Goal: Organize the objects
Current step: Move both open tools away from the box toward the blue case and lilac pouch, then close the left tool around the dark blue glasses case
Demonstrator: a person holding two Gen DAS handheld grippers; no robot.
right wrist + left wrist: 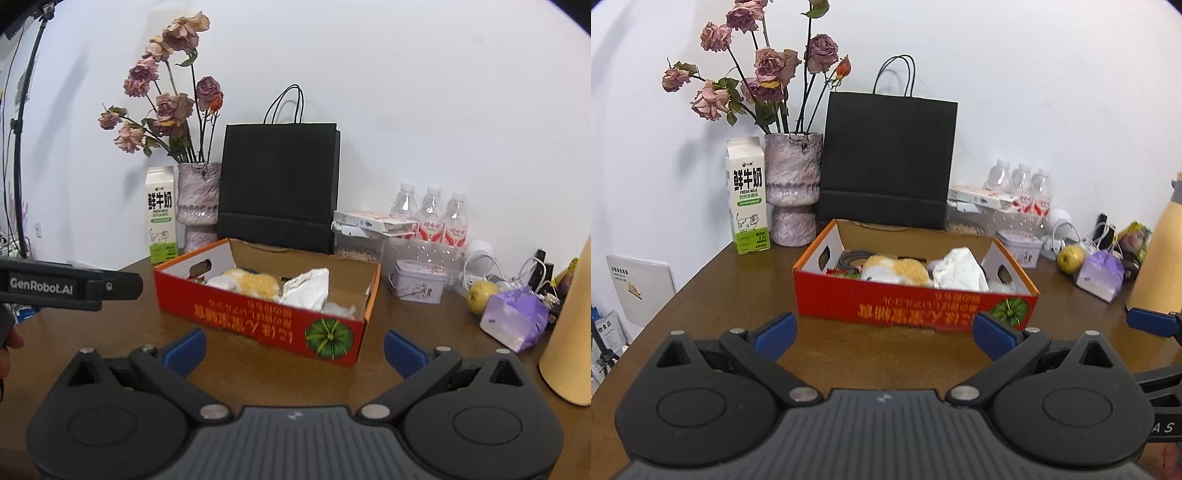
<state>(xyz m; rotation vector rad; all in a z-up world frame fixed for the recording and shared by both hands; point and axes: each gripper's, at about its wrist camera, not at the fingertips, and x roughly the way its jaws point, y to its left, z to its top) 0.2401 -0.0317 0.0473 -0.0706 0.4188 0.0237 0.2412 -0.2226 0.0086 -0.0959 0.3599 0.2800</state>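
Note:
A red cardboard box (908,304) (258,317) stands on the brown table. It holds a yellow-and-white plush toy (894,269) (251,282), a white crumpled cloth (960,271) (308,288) and some dark items. My left gripper (884,334) is open and empty, just short of the box's near wall. My right gripper (295,350) is open and empty, in front of the box's near right corner. To the right lie a yellow-green fruit (1070,258) (480,295), a purple packet (1100,275) (515,319) and a small tin (1019,247) (419,282).
Along the wall stand a milk carton (748,195) (161,214), a vase of dried roses (792,192) (197,206), a black paper bag (886,162) (279,188) and three water bottles (1021,188) (432,214). A tall tan container (1160,258) (570,332) stands at far right.

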